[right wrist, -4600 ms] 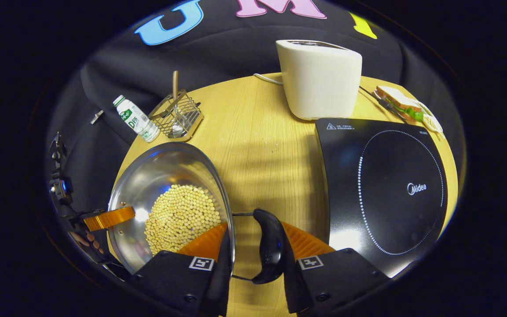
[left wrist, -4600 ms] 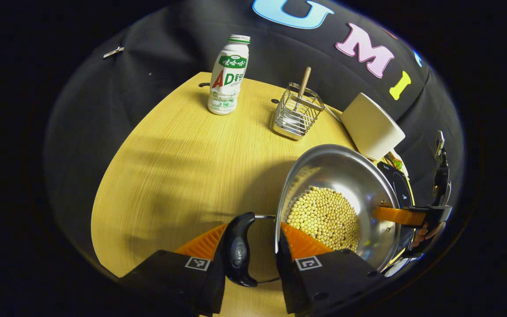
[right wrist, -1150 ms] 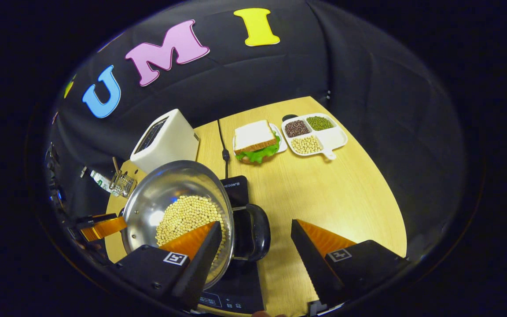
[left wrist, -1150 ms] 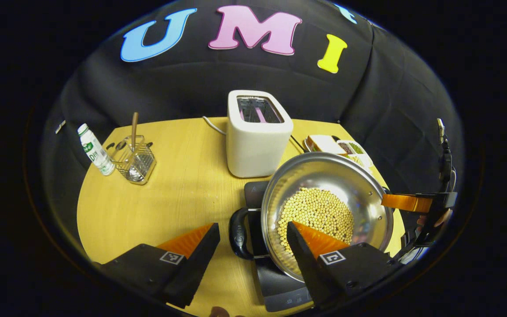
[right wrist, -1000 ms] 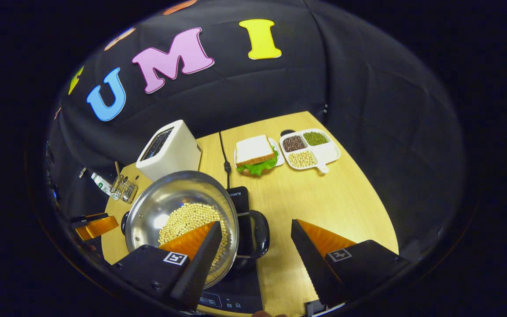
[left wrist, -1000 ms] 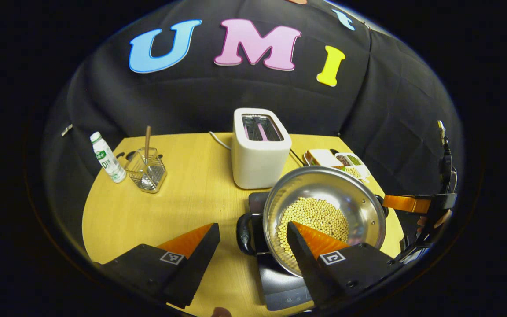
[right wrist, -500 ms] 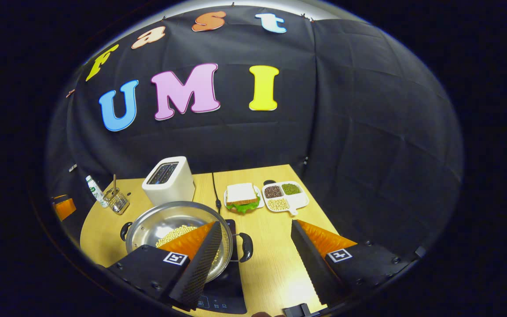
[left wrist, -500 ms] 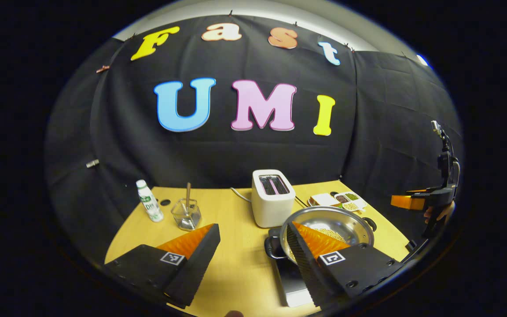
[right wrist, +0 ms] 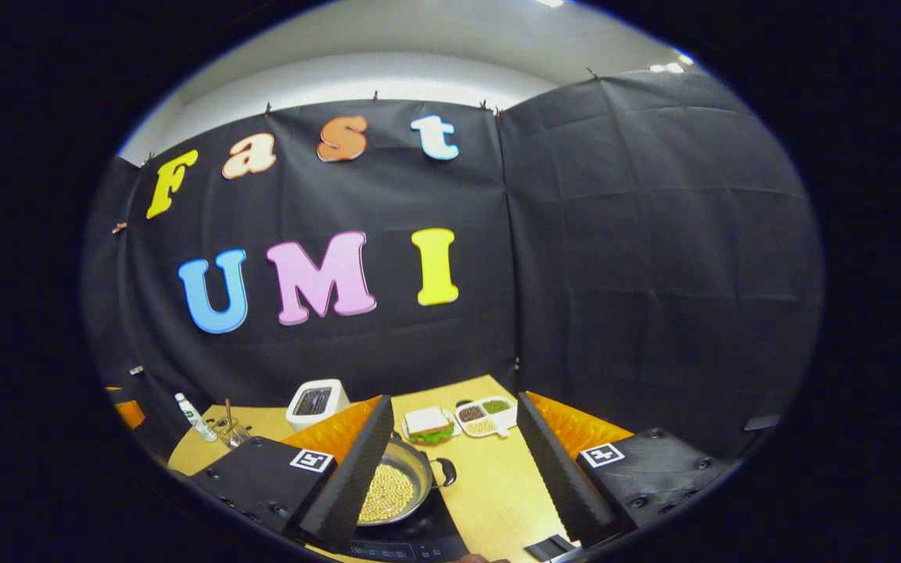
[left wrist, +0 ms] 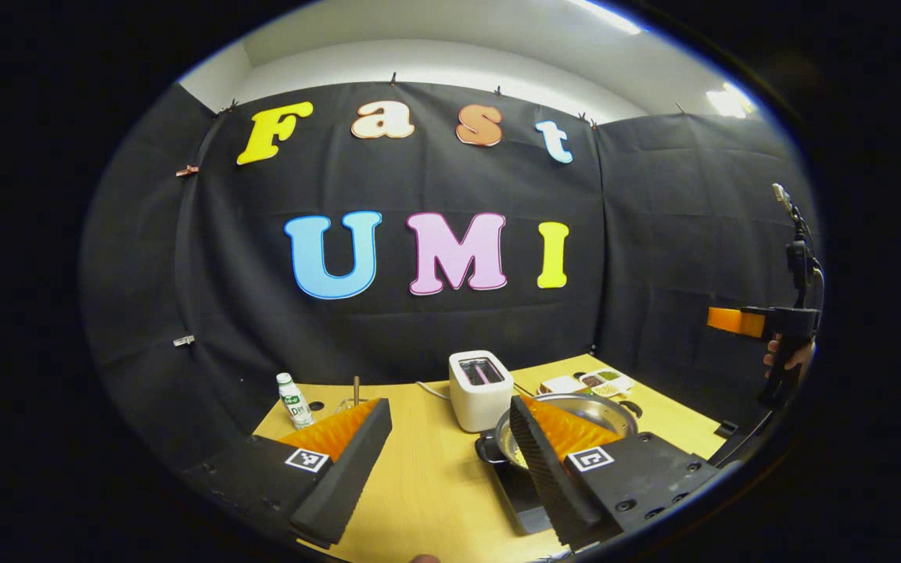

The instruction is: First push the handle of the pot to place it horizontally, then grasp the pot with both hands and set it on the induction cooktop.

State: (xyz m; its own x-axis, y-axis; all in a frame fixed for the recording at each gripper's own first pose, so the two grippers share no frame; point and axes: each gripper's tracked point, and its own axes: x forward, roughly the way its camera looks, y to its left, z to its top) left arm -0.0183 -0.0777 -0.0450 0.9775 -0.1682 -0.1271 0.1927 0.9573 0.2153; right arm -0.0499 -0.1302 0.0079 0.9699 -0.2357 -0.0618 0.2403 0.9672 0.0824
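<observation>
Both pairs of tongs have been drawn up and back from the pot since half a second ago, and the tabletop (left wrist: 427, 477) is now seen from farther off, low in each view, under the black booth wall; the left tongs (left wrist: 450, 450) are spread wide apart with nothing held between them, and the right tongs (right wrist: 454, 450) are likewise parted and empty; the pot (right wrist: 400, 489) is seen set down on the induction cooktop (right wrist: 419, 539), its yellow beans (right wrist: 388, 493) visible inside in the right gripper view, and one black handle (right wrist: 447, 471) is stuck out sideways toward the sandwich side; in the left gripper view the pot (left wrist: 607, 407) is partly hidden behind the near finger, with its dark handle (left wrist: 489, 448) shown at its left edge over the cooktop (left wrist: 521, 504); the white toaster (left wrist: 480, 389) is stood just behind the pot, a cord trailing from it; farther left a small bottle (left wrist: 292, 399) is stood upright beside a wire holder with a wooden stick (left wrist: 356, 391) poking from it; a sandwich on a plate (right wrist: 428, 423) and a divided dish (right wrist: 486, 416) of grains are laid side by side at the far right of the tabletop; at the right edge of the left gripper view the other gripper (left wrist: 759, 321) is held aloft in a hand (left wrist: 787, 361), well apart from the pot
</observation>
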